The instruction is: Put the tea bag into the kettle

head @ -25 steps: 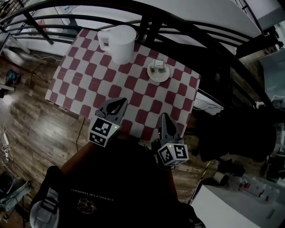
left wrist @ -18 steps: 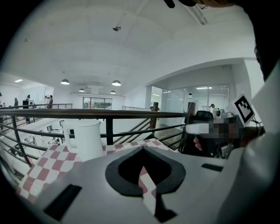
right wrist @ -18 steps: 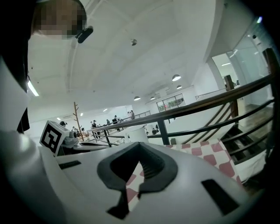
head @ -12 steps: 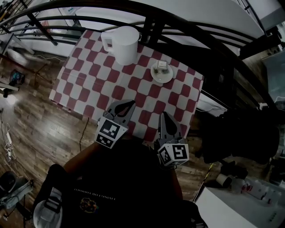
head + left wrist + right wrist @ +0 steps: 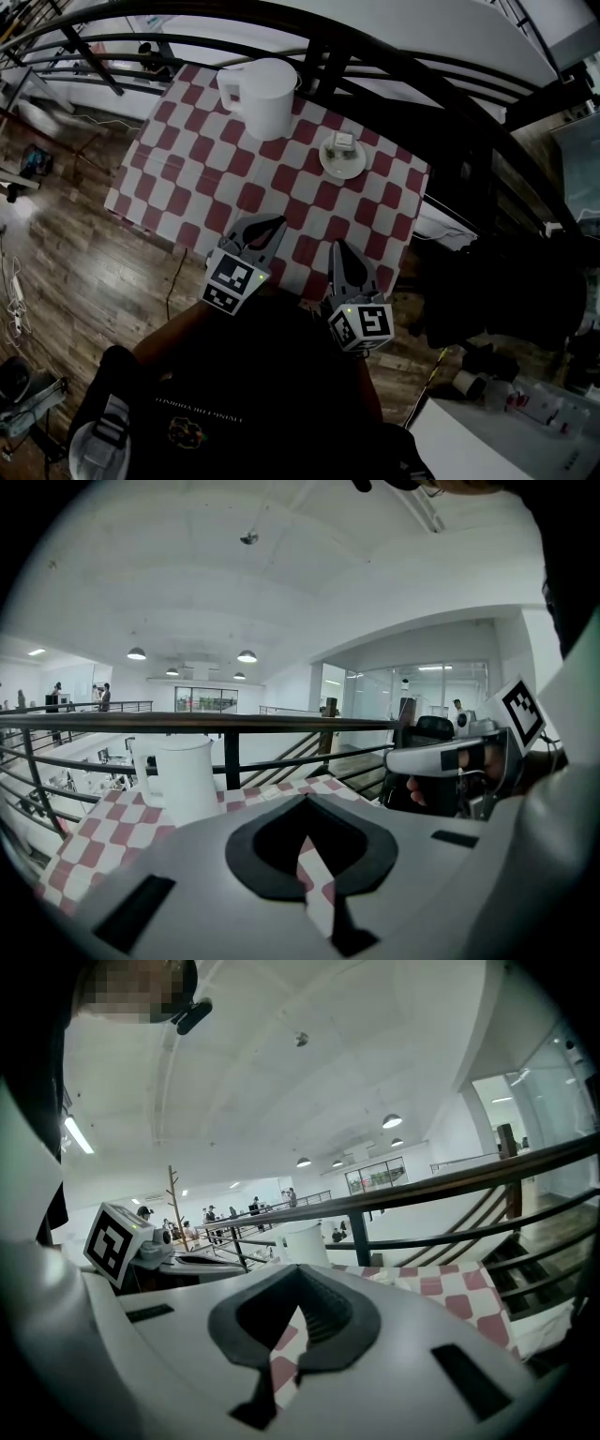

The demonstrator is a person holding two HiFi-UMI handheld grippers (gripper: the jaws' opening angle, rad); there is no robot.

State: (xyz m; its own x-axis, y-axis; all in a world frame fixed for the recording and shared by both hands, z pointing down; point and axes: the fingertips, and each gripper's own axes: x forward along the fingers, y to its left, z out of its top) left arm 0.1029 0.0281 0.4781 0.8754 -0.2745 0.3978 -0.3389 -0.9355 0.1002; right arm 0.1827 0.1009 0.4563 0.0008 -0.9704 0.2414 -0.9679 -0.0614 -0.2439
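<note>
A white kettle (image 5: 261,94) stands at the far edge of a red-and-white checked table (image 5: 202,178). To its right a small tea bag (image 5: 342,142) lies on a white saucer (image 5: 339,166). My left gripper (image 5: 277,221) and right gripper (image 5: 336,247) hover side by side over the table's near edge. Both are shut and hold nothing, well short of the saucer and kettle. The left gripper view shows the kettle (image 5: 187,778) ahead to the left, beyond the shut left gripper (image 5: 305,800). In the right gripper view the kettle (image 5: 305,1241) stands beyond the right gripper (image 5: 298,1268).
A black metal railing (image 5: 375,66) runs right behind the table, with a drop beyond it. Wooden floor (image 5: 75,272) lies to the left. A dark bulky object (image 5: 506,281) stands to the right of the table, and clutter sits on the floor at bottom right.
The head view has drifted a little, so the table sits slightly further right in the picture. Both grippers have stayed over the near edge, still shut and empty.
</note>
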